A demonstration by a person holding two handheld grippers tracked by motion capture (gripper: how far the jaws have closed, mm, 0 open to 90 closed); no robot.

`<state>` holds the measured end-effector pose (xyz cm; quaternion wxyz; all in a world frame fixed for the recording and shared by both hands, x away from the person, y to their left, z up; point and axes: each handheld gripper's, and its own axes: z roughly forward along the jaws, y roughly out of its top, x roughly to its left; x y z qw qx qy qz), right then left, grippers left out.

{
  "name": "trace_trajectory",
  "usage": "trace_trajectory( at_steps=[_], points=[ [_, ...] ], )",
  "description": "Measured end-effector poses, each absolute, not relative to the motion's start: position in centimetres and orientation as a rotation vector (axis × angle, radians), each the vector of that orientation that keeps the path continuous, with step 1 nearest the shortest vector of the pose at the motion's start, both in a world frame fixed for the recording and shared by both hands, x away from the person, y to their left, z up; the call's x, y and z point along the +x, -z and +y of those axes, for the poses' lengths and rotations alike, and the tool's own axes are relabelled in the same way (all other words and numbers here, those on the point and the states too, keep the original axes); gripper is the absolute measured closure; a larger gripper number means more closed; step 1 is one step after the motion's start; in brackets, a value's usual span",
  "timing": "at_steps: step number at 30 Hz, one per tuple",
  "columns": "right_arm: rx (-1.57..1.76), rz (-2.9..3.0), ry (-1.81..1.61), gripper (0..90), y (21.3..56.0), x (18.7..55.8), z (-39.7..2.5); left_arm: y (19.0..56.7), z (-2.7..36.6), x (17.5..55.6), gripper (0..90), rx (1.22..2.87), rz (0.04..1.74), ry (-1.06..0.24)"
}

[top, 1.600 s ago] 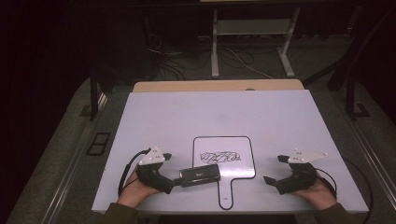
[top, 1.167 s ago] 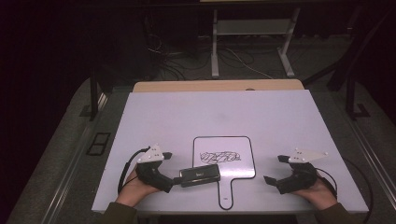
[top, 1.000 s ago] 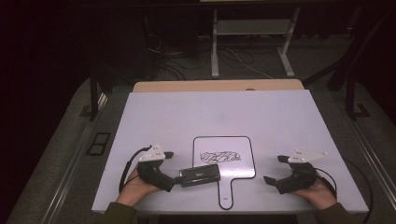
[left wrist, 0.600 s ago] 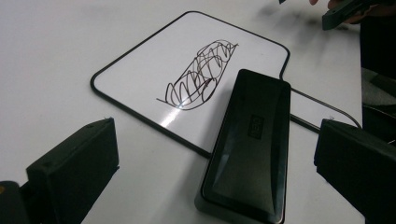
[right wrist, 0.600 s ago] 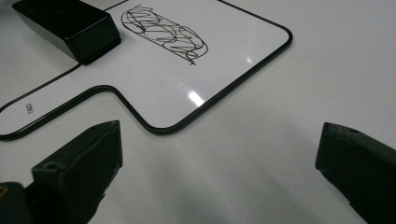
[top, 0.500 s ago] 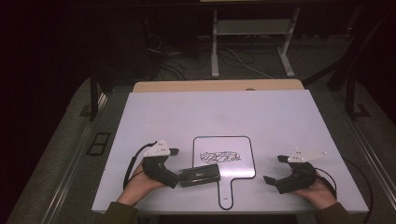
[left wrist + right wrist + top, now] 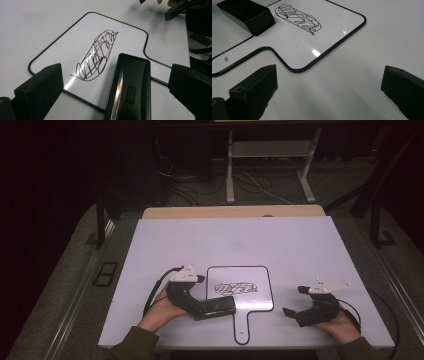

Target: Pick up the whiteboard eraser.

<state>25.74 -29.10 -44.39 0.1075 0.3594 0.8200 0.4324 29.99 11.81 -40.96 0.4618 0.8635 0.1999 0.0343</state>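
Observation:
A small paddle-shaped whiteboard [image 7: 252,301] lies on the white table, with a black scribble [image 7: 236,287] on it. A black eraser [image 7: 216,307] rests across its lower left corner. My left gripper [image 7: 201,303] is open and straddles the near end of the eraser [image 7: 130,85], with a gap on each side of it. In the left gripper view [image 7: 115,92] the scribble [image 7: 97,56] is just beyond the eraser. My right gripper [image 7: 295,301] stands open to the right of the board with nothing between its fingers. The right gripper view [image 7: 327,92] looks at the whiteboard [image 7: 329,32], the scribble [image 7: 298,18] and the eraser [image 7: 247,13].
The white table top [image 7: 250,240] stretches bare behind the board. A wooden edge [image 7: 230,212] runs along its far side. Beyond it, a metal stand [image 7: 270,165] and cables lie on the dark floor. The board's handle [image 7: 242,330] points at the table's near edge.
My left gripper has moved right and slightly away from the person, closing in on the eraser so that its jaws flank it. The eraser, the board and the right gripper have stayed put.

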Motion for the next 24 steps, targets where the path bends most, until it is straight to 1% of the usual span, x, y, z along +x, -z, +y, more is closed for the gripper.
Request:
trace_trajectory(
  at_steps=[5,9,15,18,24],
  points=[
    [1.055,2.416,-1.273,0.0,44.4,25.7,-29.1,41.0,10.6,30.3,0.0,2.133,0.487,-0.083],
    [1.05,2.419,-1.276,0.0,44.4,25.8,-29.2,41.3,9.8,30.0,0.0,2.173,0.468,-0.099],
    [1.037,2.431,-1.278,0.0,44.5,25.7,-29.1,41.7,9.5,29.6,6.3,2.219,0.428,-0.082],
    [1.034,2.431,-1.28,0.0,44.4,25.7,-29.1,41.8,9.4,29.5,13.8,2.247,0.392,-0.066],
    [1.029,2.432,-1.278,0.0,44.5,25.7,-29.1,42.2,9.1,29.2,15.5,2.301,0.372,-0.073]
  ],
)
